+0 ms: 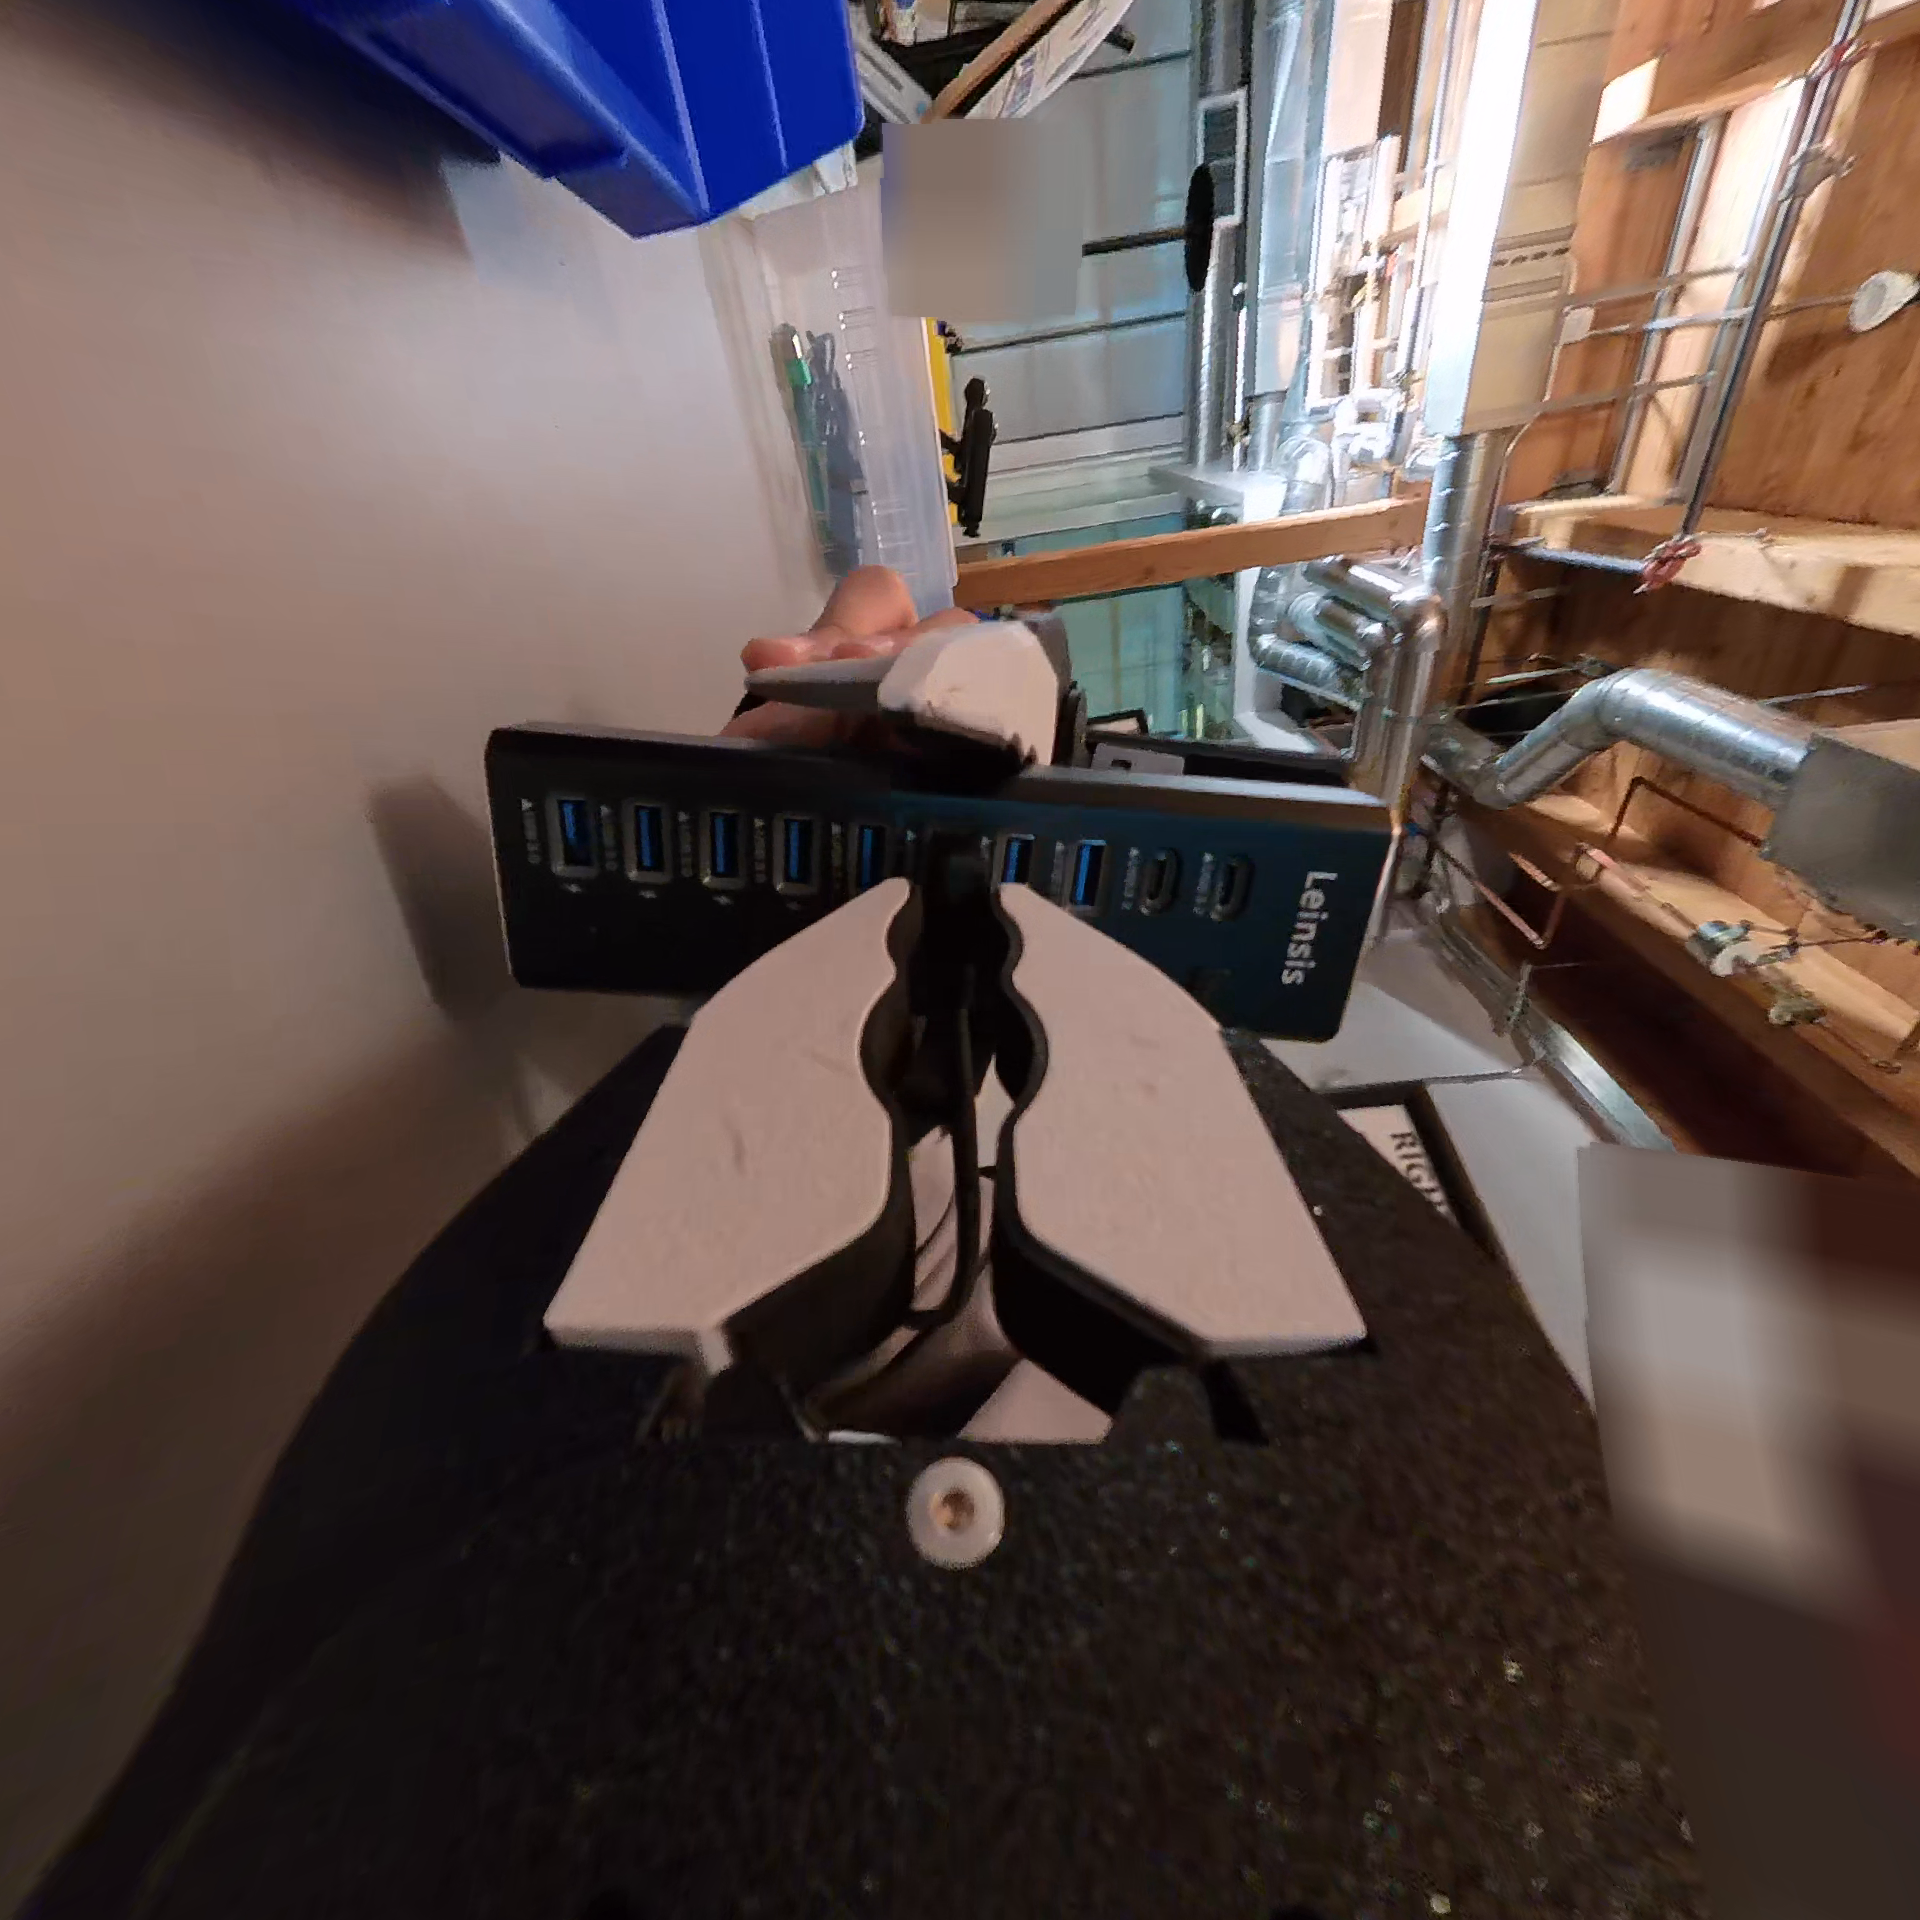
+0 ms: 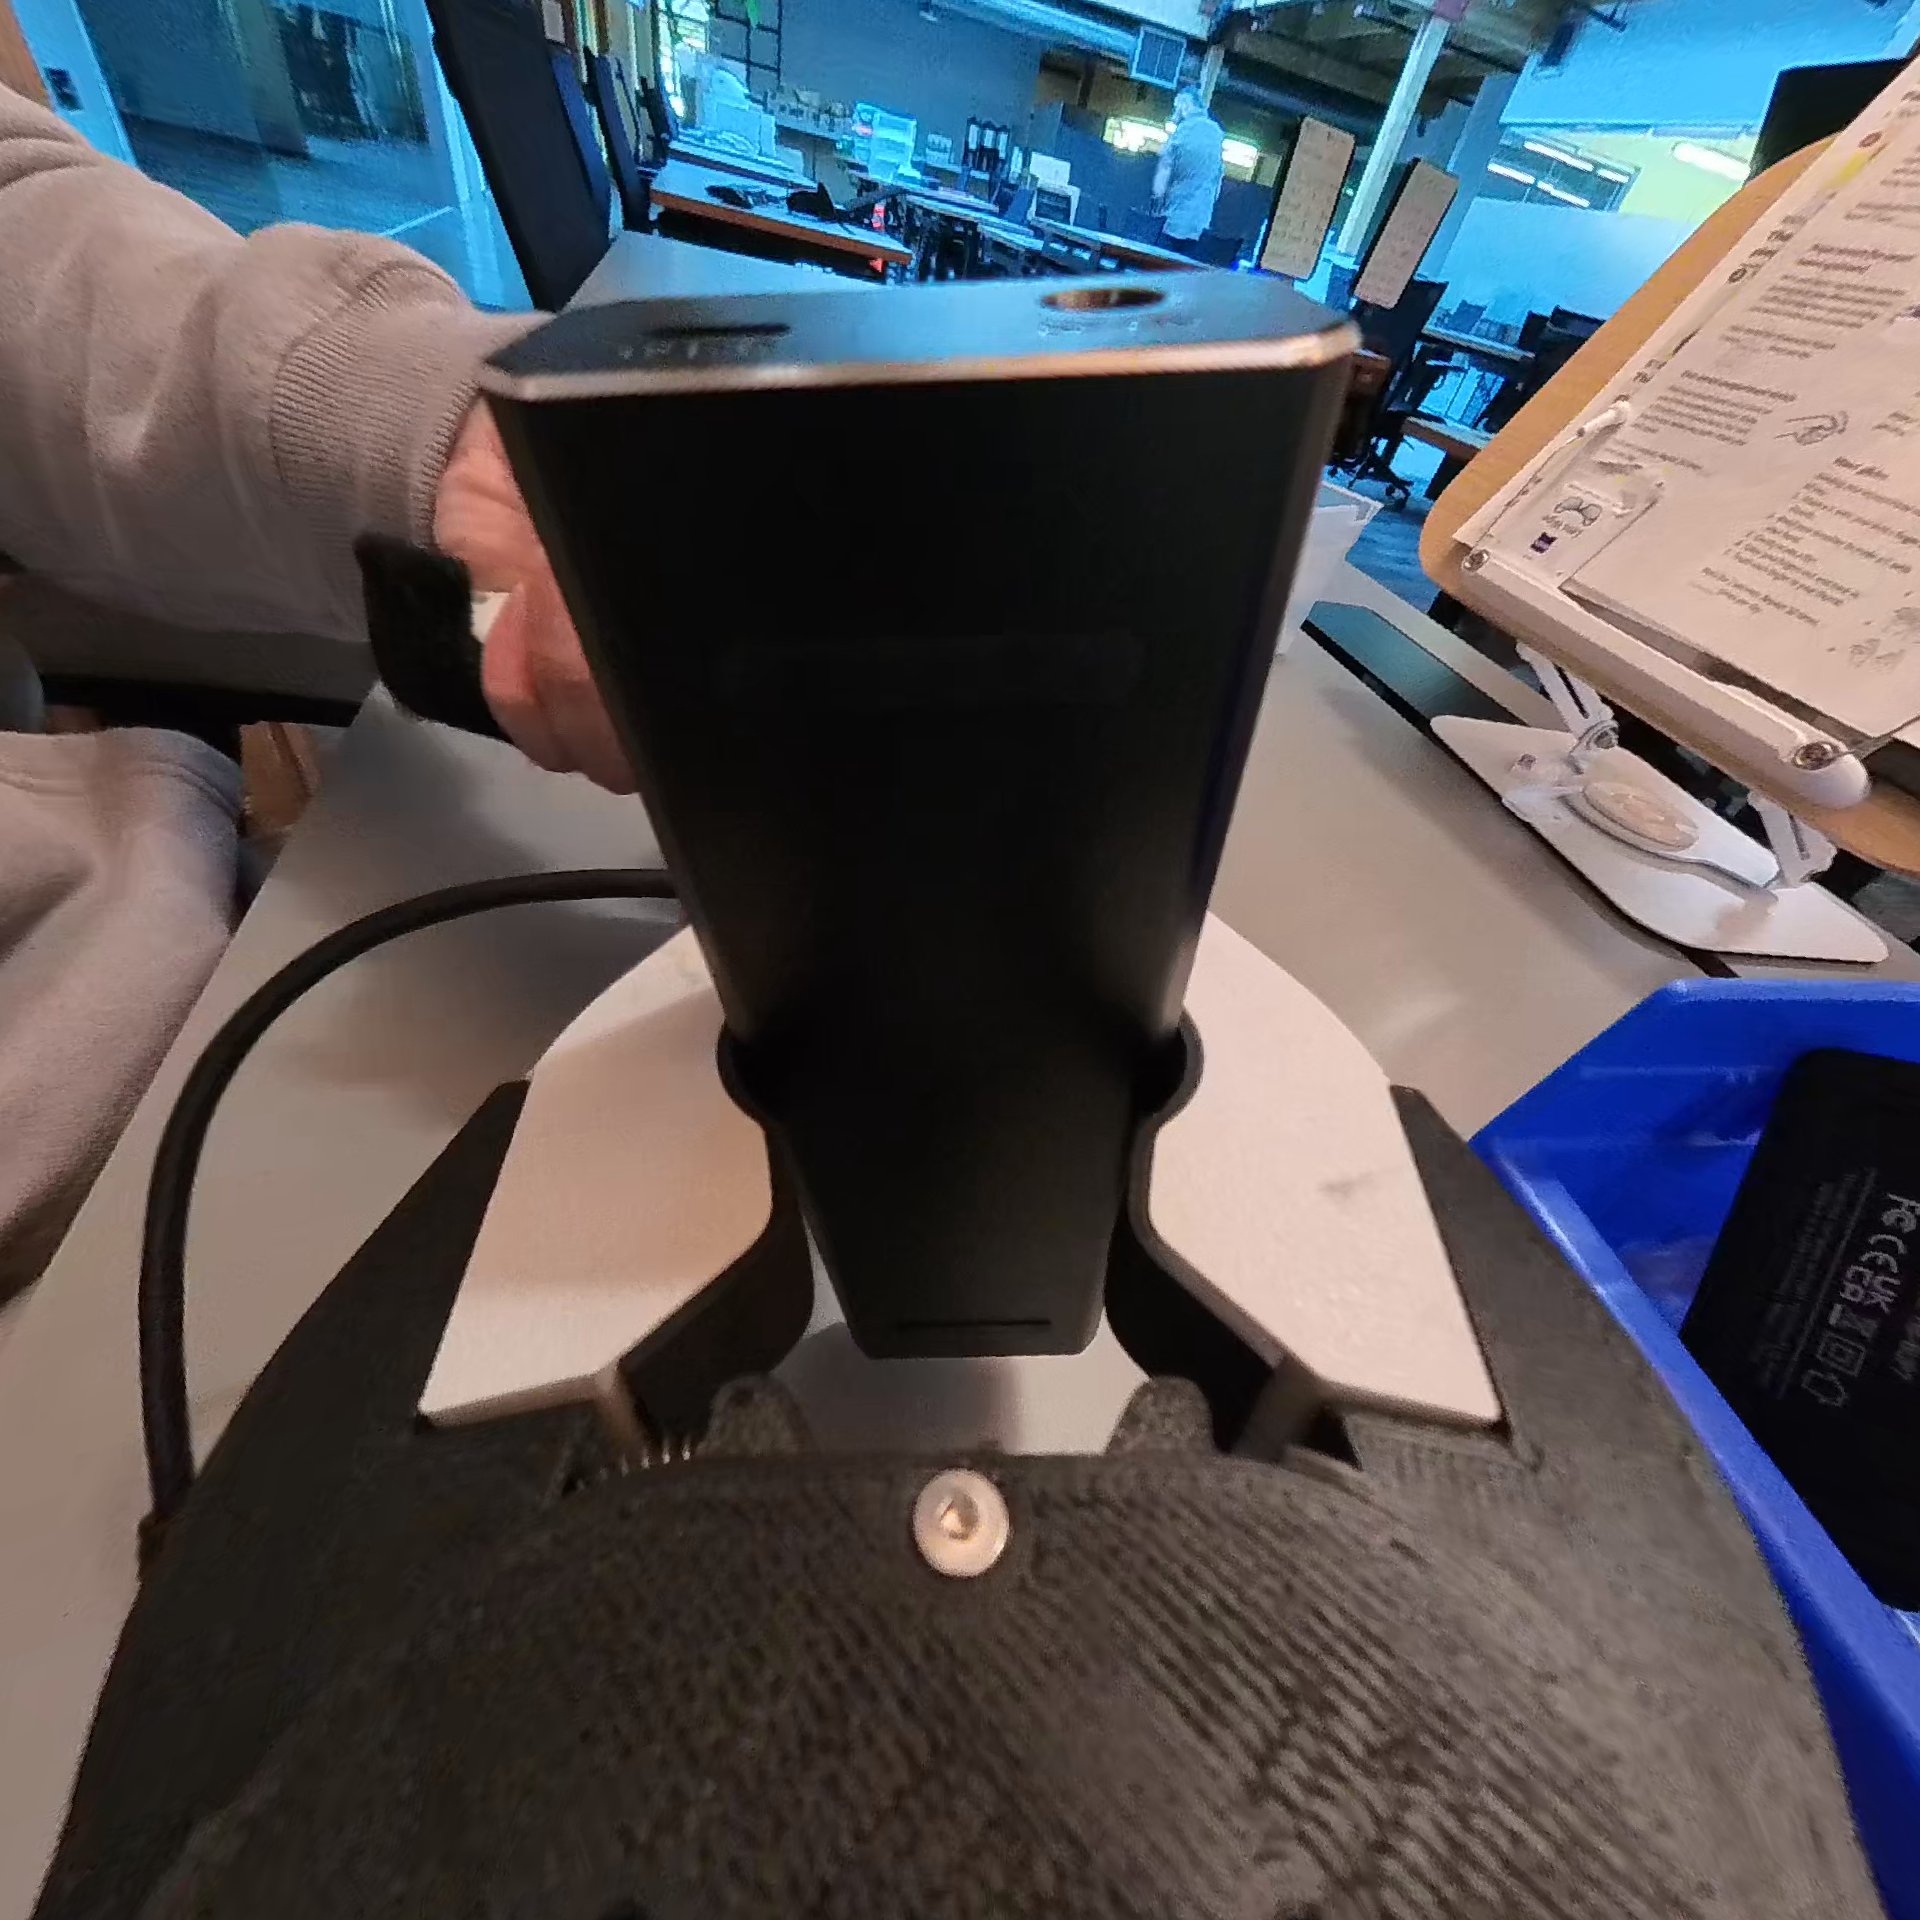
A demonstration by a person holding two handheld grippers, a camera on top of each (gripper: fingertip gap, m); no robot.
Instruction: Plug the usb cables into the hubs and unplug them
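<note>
Right gripper (image 2: 956, 1049) clamped around the black USB hub (image 2: 914, 675), held up above the grey table (image 2: 1382, 831). Left gripper (image 1: 951, 914) pinched on the black cable plug (image 1: 951, 868), seated in a middle port of the hub (image 1: 1288, 831). Blue bin (image 2: 1621, 1174) alongside.

The hub (image 2: 914, 727) looks matt black metal with a bright bevelled edge, the cable (image 2: 208, 1091) braided cloth, the bin (image 2: 1621, 1226) glossy blue plastic.
</note>
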